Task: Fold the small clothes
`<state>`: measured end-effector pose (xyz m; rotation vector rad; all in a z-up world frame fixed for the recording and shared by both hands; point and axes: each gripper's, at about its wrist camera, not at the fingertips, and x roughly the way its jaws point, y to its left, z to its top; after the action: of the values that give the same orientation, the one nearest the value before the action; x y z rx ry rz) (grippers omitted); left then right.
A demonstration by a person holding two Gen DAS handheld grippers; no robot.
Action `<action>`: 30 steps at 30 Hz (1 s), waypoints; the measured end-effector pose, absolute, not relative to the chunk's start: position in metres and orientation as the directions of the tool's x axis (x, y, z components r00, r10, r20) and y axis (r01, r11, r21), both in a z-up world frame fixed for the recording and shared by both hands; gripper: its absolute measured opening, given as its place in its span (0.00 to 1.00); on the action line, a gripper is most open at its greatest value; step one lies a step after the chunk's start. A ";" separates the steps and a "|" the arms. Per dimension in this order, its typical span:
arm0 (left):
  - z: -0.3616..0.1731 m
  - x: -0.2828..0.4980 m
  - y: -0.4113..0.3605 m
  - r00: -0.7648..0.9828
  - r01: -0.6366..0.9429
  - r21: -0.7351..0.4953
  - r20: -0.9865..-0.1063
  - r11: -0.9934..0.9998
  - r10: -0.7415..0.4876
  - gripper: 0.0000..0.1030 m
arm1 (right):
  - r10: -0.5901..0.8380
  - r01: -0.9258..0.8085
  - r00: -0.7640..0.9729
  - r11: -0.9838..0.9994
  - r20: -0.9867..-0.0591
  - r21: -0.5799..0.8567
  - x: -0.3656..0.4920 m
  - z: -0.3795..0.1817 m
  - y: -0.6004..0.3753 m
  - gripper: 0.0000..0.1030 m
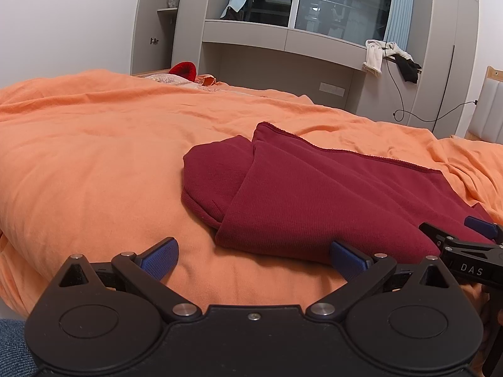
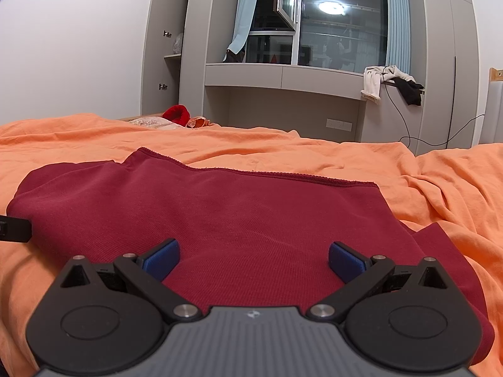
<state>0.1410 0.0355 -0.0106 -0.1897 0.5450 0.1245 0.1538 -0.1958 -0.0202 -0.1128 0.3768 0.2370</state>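
A dark red knit garment (image 1: 317, 194) lies partly folded on the orange bed cover (image 1: 94, 163), a sleeve tucked under at its left. My left gripper (image 1: 253, 259) is open and empty, low over the cover at the garment's near left edge; its right pad (image 1: 345, 259) touches the cloth edge. My right gripper (image 2: 253, 259) is open and empty, just above the garment (image 2: 220, 216) near its front edge. The right gripper also shows in the left wrist view (image 1: 462, 235) at the far right, over the garment.
A bright red item (image 2: 177, 113) and a patterned pillow (image 2: 147, 122) lie at the bed's far edge. Behind stand a grey window desk unit (image 2: 283, 78), clothes draped on its ledge (image 2: 389, 84), a hanging cable and an open cabinet (image 2: 166, 47).
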 end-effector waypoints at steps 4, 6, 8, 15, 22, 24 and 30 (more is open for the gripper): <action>-0.009 0.139 0.046 0.863 -0.145 -0.232 -0.505 0.962 0.008 0.99 | 0.208 -0.250 0.903 0.966 -0.376 -0.065 0.154 -0.020 -0.196 1.00; -0.009 0.138 0.054 0.870 -0.114 -0.325 -0.489 0.939 -0.064 0.99 | 0.208 -0.250 0.903 0.966 -0.376 -0.065 0.154 -0.020 -0.196 1.00; -0.011 0.138 0.064 0.874 -0.084 -0.425 -0.466 0.901 -0.139 0.99 | 0.208 -0.250 0.903 0.966 -0.377 -0.065 0.154 -0.020 -0.195 1.00; -0.020 0.150 0.067 0.846 -0.044 -0.553 -0.464 0.832 -0.263 0.99 | 0.209 -0.250 0.903 0.966 -0.377 -0.064 0.154 -0.021 -0.195 1.00; -0.023 0.189 0.062 0.802 -0.147 -0.593 -0.540 0.791 -0.256 0.99 | 0.209 -0.250 0.903 0.966 -0.377 -0.064 0.154 -0.020 -0.196 1.00; -0.024 0.197 0.061 0.805 -0.174 -0.583 -0.548 0.793 -0.226 0.99 | 0.208 -0.249 0.903 0.966 -0.376 -0.064 0.154 -0.020 -0.196 1.00; -0.029 0.193 0.046 0.848 -0.143 -0.483 -0.509 0.864 -0.144 0.99 | 0.208 -0.250 0.903 0.966 -0.376 -0.064 0.154 -0.020 -0.196 1.00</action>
<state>0.1934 0.0461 -0.0286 -0.5351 0.5649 -0.0006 0.1542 -0.1965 -0.0200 -0.1119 0.3762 0.2371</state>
